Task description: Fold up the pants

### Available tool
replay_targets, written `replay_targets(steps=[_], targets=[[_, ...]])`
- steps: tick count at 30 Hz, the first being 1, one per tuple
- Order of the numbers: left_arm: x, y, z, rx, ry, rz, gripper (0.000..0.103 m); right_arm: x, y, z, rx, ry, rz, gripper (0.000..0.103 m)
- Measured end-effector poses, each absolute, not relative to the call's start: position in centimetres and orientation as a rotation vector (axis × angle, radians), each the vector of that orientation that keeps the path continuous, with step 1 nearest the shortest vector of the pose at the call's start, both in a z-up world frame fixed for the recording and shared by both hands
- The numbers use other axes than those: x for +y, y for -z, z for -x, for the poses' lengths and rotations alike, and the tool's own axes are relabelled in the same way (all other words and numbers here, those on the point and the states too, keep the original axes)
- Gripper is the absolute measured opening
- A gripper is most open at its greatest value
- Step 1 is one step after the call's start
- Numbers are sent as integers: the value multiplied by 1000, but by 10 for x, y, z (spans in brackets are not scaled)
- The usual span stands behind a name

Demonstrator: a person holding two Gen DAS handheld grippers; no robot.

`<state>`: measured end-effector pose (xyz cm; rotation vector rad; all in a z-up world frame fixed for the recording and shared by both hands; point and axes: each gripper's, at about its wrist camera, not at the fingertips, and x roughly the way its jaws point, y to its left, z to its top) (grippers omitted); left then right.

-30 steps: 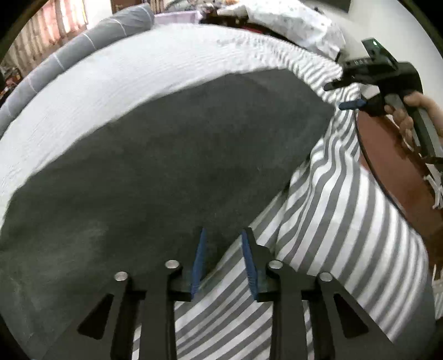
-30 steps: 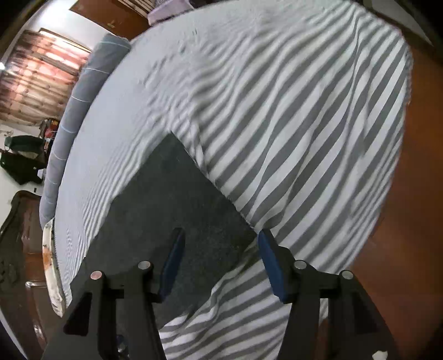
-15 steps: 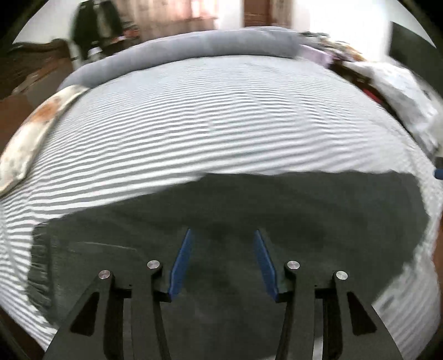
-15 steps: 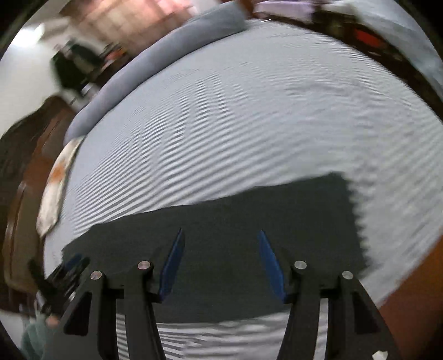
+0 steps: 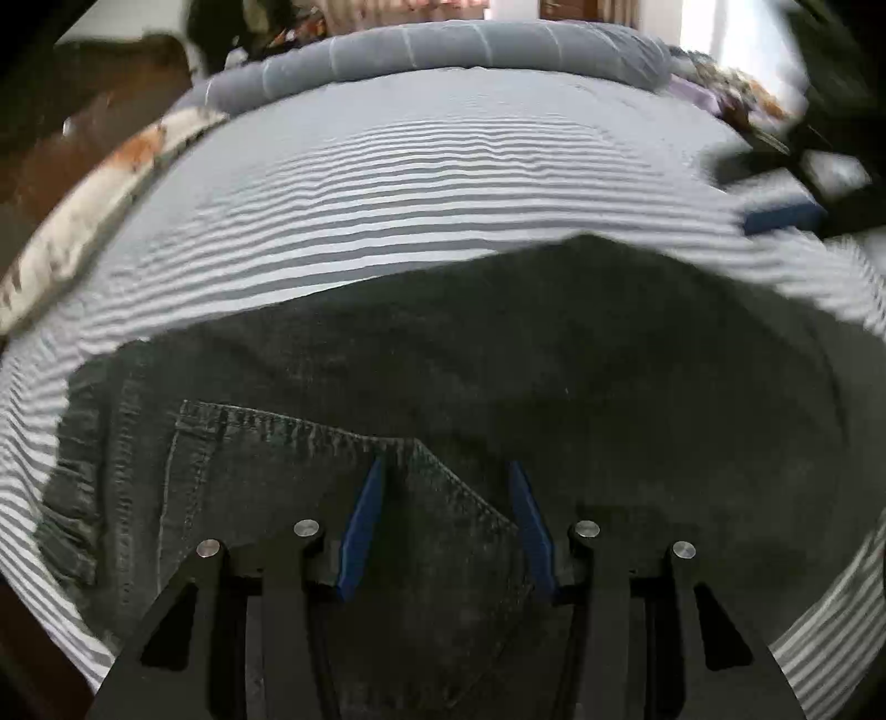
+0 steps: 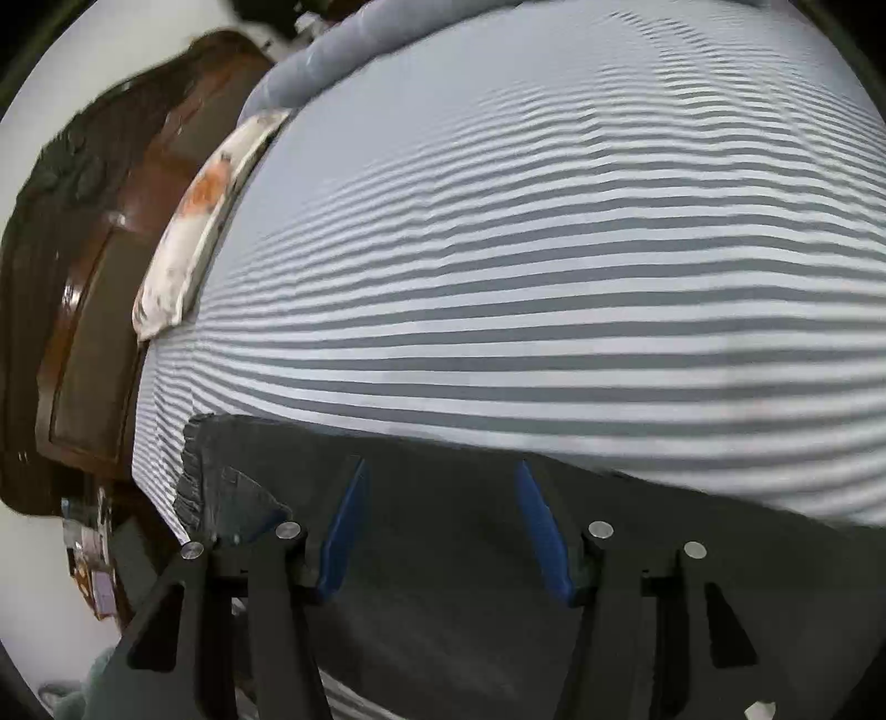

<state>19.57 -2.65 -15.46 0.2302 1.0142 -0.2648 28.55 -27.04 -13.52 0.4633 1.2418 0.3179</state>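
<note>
Dark grey denim pants (image 5: 443,354) lie flat across the striped bed, folded lengthwise, with a back pocket (image 5: 277,476) showing near the waistband at the left. My left gripper (image 5: 446,471) is open and empty just above the pocket. My right gripper (image 6: 440,471) is open and empty above the pants (image 6: 443,554), whose waistband end (image 6: 194,476) lies to its left. The right gripper also shows blurred at the far right of the left wrist view (image 5: 786,213).
The bed has a grey and white striped sheet (image 6: 554,277). A long grey bolster (image 5: 443,50) lies along the far side. A white and orange pillow (image 6: 194,221) rests by the brown wooden headboard (image 6: 94,277) at the left.
Both grippers have dropped closer to the pants. The left one moved toward the waistband, so the back pocket came into view. Both stay open.
</note>
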Motion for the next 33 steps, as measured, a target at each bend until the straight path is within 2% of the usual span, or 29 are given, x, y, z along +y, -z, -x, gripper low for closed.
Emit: replay_targets(steps=[5,7,10,12,16,18,22,23,25,26,27,33], targets=[[-10,153,-201,1042,302,-136,48,-234,158,-308,1310,-392,-478,53],[-3,153,-204,1047,321,-108,48,-225,161,-304,1323,-451,-467,49],[8,149,-205,1058,337,-40,48,-209,163,-293,1345,-532,-423,32],[24,140,-212,1067,334,84,48,-204,167,-279,1364,-576,-399,13],[45,124,-218,1002,286,199,48,-184,190,-253,1431,-589,-301,11],[50,118,-220,966,263,200,48,-185,188,-248,1393,-578,-312,11],[43,130,-219,1040,276,167,48,-198,160,-266,1298,-530,-304,15],[42,134,-225,1056,280,142,48,-202,151,-273,1282,-527,-295,19],[28,138,-215,1085,280,91,48,-208,140,-287,1255,-508,-271,32],[24,140,-214,1094,276,57,48,-209,137,-294,1251,-512,-254,46],[19,141,-212,1095,273,32,48,-208,137,-301,1258,-517,-234,56],[17,146,-203,1111,274,-21,48,-194,159,-325,1357,-598,-128,57]])
